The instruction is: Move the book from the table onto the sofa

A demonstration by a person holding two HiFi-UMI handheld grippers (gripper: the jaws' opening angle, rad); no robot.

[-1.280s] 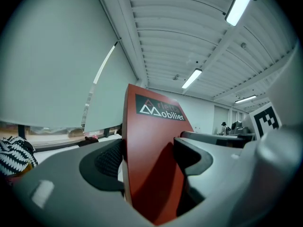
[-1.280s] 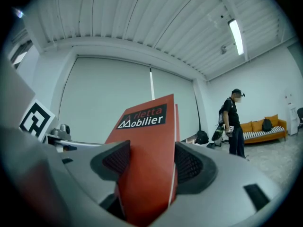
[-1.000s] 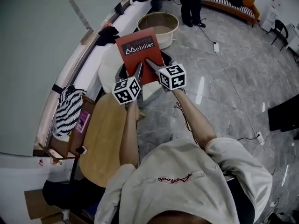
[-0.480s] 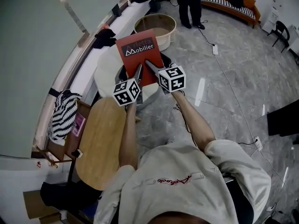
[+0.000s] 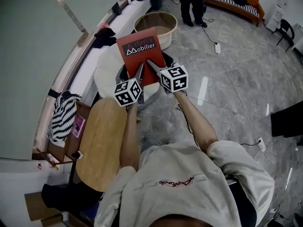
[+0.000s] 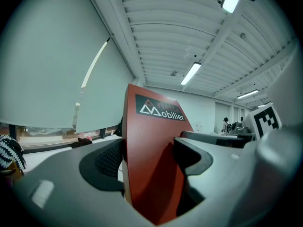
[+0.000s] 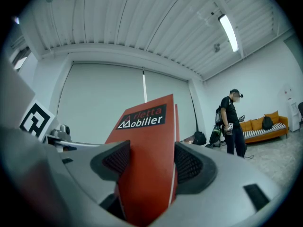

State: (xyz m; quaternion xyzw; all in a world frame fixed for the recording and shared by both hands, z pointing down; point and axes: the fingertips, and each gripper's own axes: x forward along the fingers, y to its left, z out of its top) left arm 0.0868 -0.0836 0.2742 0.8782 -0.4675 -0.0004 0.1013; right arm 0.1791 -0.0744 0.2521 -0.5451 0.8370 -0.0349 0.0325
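Observation:
Both grippers hold up a thin red book (image 5: pixel 140 52) with a black title band, above a white round seat. My left gripper (image 5: pixel 140 71) is shut on its lower left edge, and my right gripper (image 5: pixel 150 64) is shut on its lower right part. In the left gripper view the red book (image 6: pixel 149 160) stands upright between the dark padded jaws. The right gripper view shows the same red book (image 7: pixel 147 160) clamped between its jaws, cover facing the camera. A wooden table (image 5: pixel 102 138) lies below my left arm. An orange sofa (image 5: pixel 234 1) stands at the far right of the room.
A white round seat (image 5: pixel 106 67) sits under the book, with a round beige tub (image 5: pixel 156 23) beyond it. A person (image 5: pixel 192 1) stands near the sofa. A striped bag (image 5: pixel 61 115) rests on a side shelf at left. Grey marble floor (image 5: pixel 236 79) spreads to the right.
The book and both grippers keep the same hold; the whole view has shifted slightly as I move forward, with the table and striped bag sliding a little left and down.

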